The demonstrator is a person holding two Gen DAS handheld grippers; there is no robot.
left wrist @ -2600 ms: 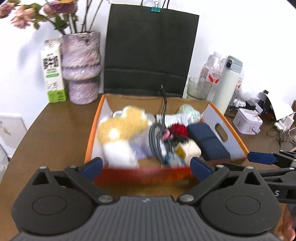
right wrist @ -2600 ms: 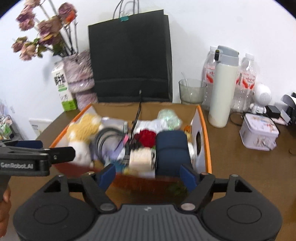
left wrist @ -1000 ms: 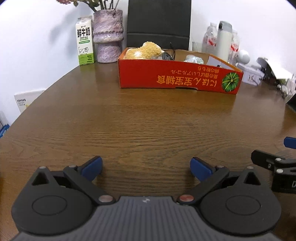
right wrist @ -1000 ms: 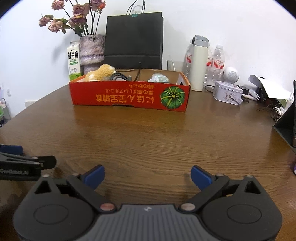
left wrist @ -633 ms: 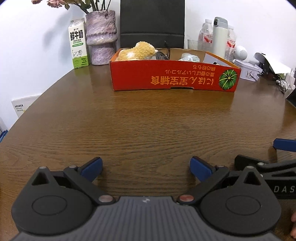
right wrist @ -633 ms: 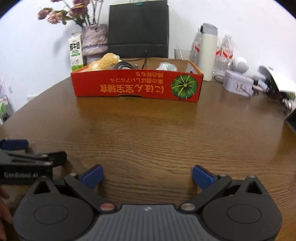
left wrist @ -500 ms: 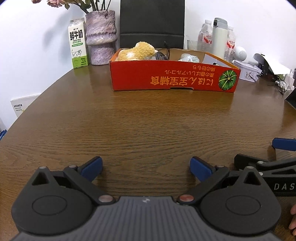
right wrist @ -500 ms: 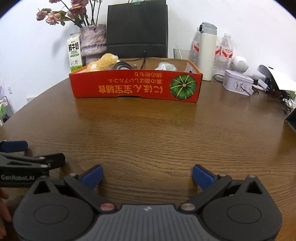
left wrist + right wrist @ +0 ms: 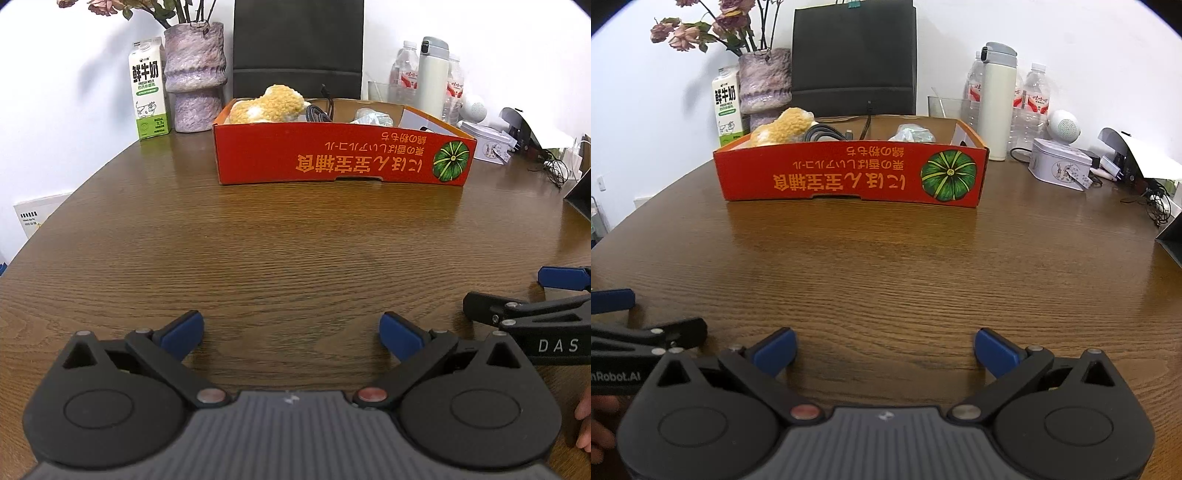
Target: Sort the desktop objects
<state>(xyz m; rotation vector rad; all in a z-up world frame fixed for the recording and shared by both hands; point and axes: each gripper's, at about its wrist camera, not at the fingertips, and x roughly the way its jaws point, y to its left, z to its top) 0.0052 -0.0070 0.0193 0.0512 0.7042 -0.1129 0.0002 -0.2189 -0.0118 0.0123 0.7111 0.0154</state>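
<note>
A red cardboard box with a pumpkin print stands across the brown table. In it I see a yellow plush toy, a coiled black cable and a pale crumpled bag. My left gripper is open and empty, low over the table's near side, far from the box. My right gripper is open and empty, level with it. Each gripper shows at the edge of the other's view.
Behind the box stand a milk carton, a purple vase with flowers, a black paper bag, a white flask, water bottles, a glass, and a small tin. Cables lie at far right.
Both grippers have pulled back from over the box to low over the table's near side. In the last half second they have barely moved. Both stay open.
</note>
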